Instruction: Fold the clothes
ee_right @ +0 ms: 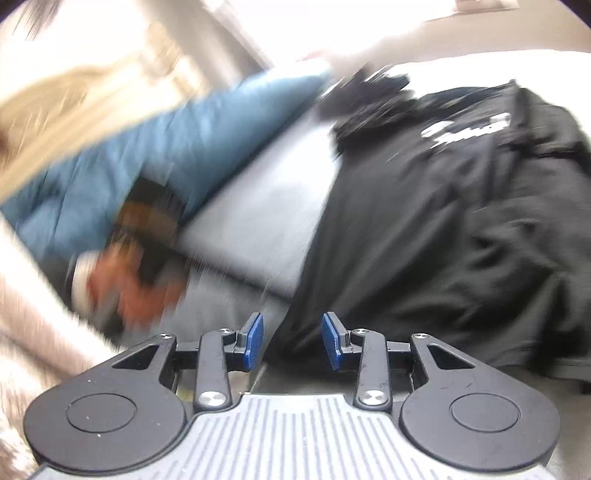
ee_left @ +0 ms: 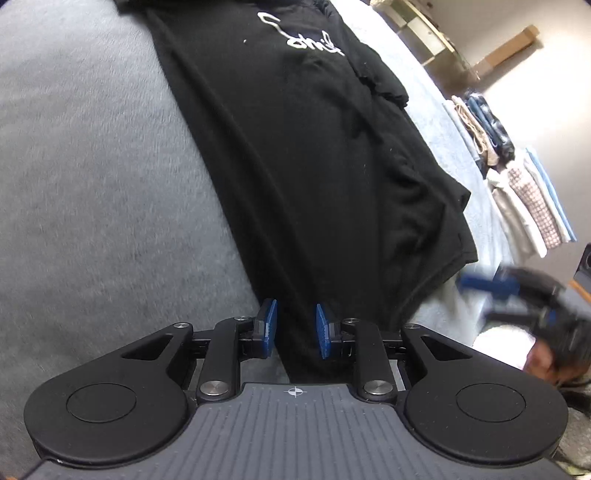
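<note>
A black T-shirt (ee_left: 295, 147) with white script lies stretched out on the grey blanket (ee_left: 92, 184), its sides folded in. My left gripper (ee_left: 296, 328) hovers over the shirt's near end, open, with no cloth pinched between its blue pads. In the right wrist view the black T-shirt (ee_right: 443, 221) fills the right half. My right gripper (ee_right: 293, 339) stands open at its near edge with nothing gripped. The right gripper (ee_left: 487, 286) also shows as a blur at the shirt's right corner. A hand (ee_right: 129, 284) and a blue sleeve (ee_right: 184, 147) are smeared by motion.
Two stacks of folded clothes (ee_left: 491, 125) (ee_left: 532, 203) lie on the blanket's far right side. A wooden shelf (ee_left: 424, 29) stands beyond against a pale wall. Grey blanket (ee_right: 258, 203) stretches left of the shirt.
</note>
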A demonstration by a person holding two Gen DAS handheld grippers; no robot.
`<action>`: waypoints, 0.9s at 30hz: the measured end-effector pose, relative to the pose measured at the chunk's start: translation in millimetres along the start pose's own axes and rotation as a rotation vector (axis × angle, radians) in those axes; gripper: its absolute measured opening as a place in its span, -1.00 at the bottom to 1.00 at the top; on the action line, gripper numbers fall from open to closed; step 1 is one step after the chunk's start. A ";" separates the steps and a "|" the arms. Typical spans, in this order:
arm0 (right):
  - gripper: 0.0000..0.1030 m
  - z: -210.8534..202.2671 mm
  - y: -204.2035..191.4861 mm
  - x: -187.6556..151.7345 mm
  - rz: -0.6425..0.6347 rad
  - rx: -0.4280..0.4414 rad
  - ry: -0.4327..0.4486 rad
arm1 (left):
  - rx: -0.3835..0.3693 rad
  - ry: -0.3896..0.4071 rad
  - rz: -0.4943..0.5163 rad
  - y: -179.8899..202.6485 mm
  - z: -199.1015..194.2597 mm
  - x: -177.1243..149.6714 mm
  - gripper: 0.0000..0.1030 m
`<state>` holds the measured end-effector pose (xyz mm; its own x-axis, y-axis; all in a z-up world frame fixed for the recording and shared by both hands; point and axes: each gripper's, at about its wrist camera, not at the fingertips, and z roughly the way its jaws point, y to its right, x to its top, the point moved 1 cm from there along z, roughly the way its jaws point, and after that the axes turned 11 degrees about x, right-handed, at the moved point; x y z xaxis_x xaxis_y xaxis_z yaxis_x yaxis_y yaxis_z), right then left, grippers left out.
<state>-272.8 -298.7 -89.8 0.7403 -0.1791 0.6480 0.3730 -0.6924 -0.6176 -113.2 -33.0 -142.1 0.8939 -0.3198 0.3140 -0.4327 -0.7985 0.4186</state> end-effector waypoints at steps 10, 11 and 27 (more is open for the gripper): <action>-0.26 -77.6 84.3 -1.6 0.545 -0.200 0.533 | -0.040 -0.022 -0.058 4.1 0.7 -19.7 -0.57; -0.26 -86.4 94.0 -5.4 0.608 -0.221 0.579 | -0.047 -0.028 -0.056 4.8 1.5 -20.3 -0.57; -0.03 -121.4 157.3 -8.4 0.778 -0.525 0.508 | 0.012 -0.067 0.020 11.6 4.3 -23.2 -0.91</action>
<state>-288.2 -491.0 -138.3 0.3058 -0.8881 0.3431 -0.4794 -0.4550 -0.7504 -138.5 -37.0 -148.2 0.8912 -0.3685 0.2647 -0.4493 -0.7975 0.4026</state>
